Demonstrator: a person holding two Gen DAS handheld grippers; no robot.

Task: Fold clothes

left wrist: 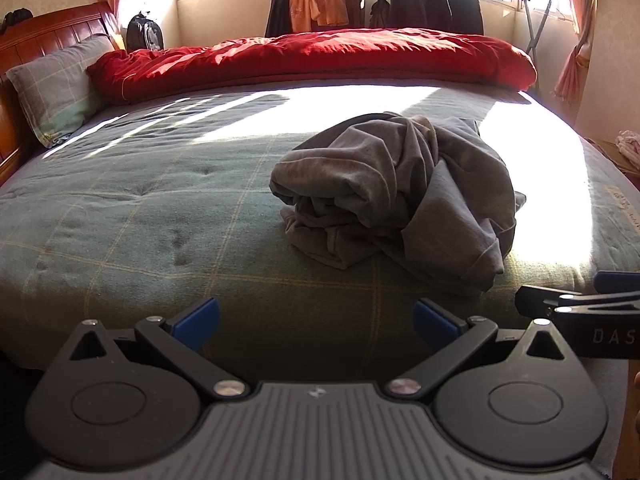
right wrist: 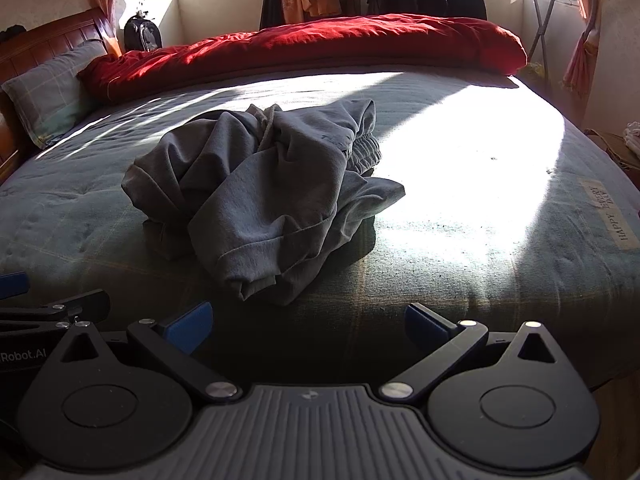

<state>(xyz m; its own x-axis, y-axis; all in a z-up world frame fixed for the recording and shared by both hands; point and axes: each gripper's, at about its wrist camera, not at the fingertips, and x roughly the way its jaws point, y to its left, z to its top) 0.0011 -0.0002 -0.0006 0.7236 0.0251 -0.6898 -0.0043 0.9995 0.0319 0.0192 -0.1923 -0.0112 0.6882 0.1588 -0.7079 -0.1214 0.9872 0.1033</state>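
A crumpled grey garment [left wrist: 396, 192] lies in a heap on the green checked bedspread [left wrist: 140, 216], near the front edge of the bed. In the right wrist view the garment [right wrist: 260, 192] sits left of centre, with a drawstring and an elastic waistband showing. My left gripper [left wrist: 316, 324] is open and empty, held in front of the bed edge, short of the heap. My right gripper [right wrist: 308, 328] is open and empty, also short of the heap. Each gripper shows at the edge of the other's view.
A red duvet [left wrist: 320, 56] lies rolled along the far side of the bed. A grey pillow [left wrist: 56, 88] leans on the wooden headboard [left wrist: 48, 36] at left. A rack with dark clothes [left wrist: 436, 0] stands by the window. Bright sunlight falls across the bed's right half.
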